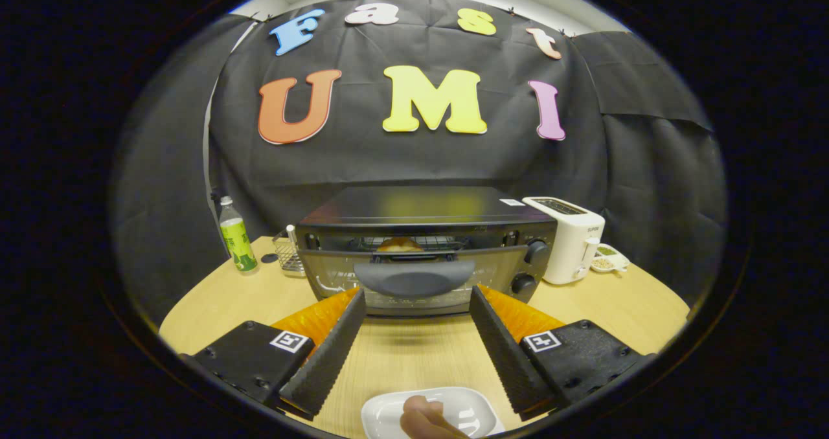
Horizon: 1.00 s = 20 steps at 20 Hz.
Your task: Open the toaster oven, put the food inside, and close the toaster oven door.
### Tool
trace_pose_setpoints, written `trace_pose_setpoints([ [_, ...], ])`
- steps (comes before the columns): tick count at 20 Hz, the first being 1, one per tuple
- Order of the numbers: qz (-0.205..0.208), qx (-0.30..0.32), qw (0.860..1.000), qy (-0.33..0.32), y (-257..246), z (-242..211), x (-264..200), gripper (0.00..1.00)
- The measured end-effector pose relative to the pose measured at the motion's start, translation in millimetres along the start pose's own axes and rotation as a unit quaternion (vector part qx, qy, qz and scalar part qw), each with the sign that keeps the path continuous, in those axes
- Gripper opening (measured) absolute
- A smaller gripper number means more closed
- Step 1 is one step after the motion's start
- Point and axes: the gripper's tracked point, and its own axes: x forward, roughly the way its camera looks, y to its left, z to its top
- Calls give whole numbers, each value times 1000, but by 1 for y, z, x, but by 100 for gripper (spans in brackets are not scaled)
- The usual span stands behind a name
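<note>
A black toaster oven (pixel 421 209) stands on the wooden table just ahead of my fingers. Its glass door (pixel 337 270) leans partly open, leaving a gap along the top. Through that gap a golden piece of bread (pixel 400 245) rests on the wire rack inside. The door's wide dark handle (pixel 414 277) sits right at my fingertips, in line with the space between them. My gripper (pixel 416 293) is open, its fingers spread about as wide as the handle and pressing on nothing. Below the fingers lies a white plate (pixel 385 412) with a person's fingertip (pixel 421 416) on it.
A green-labelled bottle (pixel 238 238) and a small wire basket (pixel 288 254) stand left of the oven. A white pop-up toaster (pixel 570 238) and a small dish of bits (pixel 607 259) stand to its right. Black cloth walls close the booth behind.
</note>
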Motion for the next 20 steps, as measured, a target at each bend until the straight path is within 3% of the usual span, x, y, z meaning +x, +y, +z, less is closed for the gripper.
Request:
trace_pose_setpoints([
  [8, 21, -30, 997, -73, 1, 44, -60, 100],
  [14, 61, 6, 994, -91, -3, 93, -110, 100],
  [17, 40, -8, 995, -97, -22, 107, -125, 100],
  [20, 58, -5, 994, -87, -17, 121, -144, 100],
])
